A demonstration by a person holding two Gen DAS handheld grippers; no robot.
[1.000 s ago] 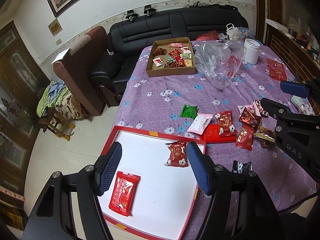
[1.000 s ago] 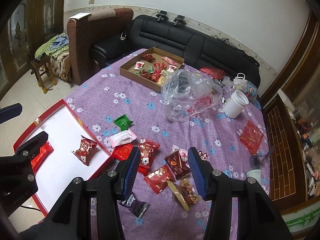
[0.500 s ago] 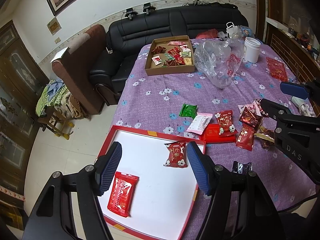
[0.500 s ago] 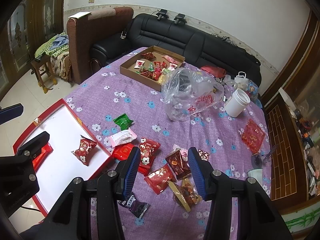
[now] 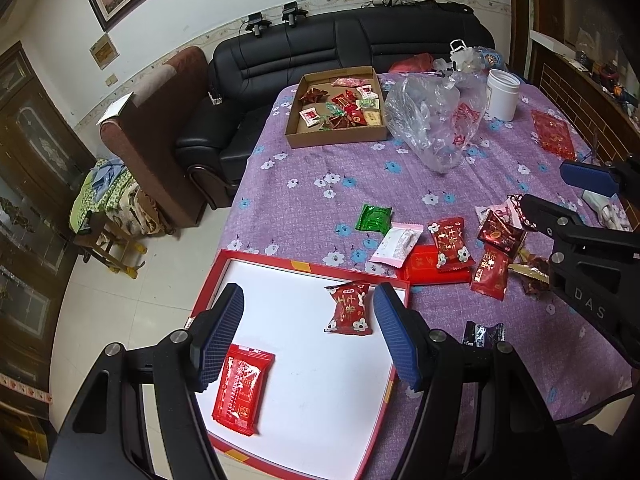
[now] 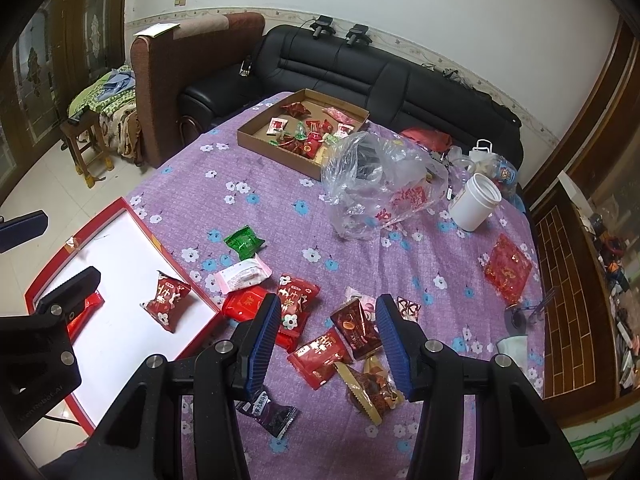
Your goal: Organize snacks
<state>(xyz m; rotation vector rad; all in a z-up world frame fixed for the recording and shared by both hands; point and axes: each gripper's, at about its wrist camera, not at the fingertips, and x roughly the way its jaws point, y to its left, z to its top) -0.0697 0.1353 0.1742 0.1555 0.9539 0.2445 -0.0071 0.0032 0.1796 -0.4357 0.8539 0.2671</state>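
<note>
Your left gripper (image 5: 308, 336) hangs over the red-rimmed tray (image 5: 304, 267), jaws about half open w/ nothing in them. Just below-left of it lies a flat red packet (image 5: 242, 388); between the jaws, a bit farther out, a red flowered snack pouch (image 5: 349, 307) already sits on the white floor of the tray.

Your right gripper (image 6: 325, 338) hovers over the loose pile on the purple flowered tablecloth (image 6: 280, 200), jaws partly open, empty. Straight ahead between the pads: a red square packet (image 6: 318, 356) and a dark brown sachet (image 6: 356, 328). Nearer you and right, a gold-edged clear wrapper (image 6: 370, 384); nearer and left, a black candy (image 6: 272, 412).

For the next pick I'd go for the red square packet: drop straight down, pads across its short sides, and keep clear of the brown sachet overlapping its corner so you don't drag both. These wrappers look slick and puffy, so close slowly.

Farther out: green packet (image 6: 243, 242), pink-white wrapper (image 6: 242, 274), then a crumpled clear plastic bag (image 6: 380, 184), white jar (image 6: 474, 206) and a cardboard tray of sweets (image 6: 308, 128).

Hard to tell: print on the packets is unreadable, the near tray edge is hidden by your left gripper, and what's inside the plastic bag is unclear.
</note>
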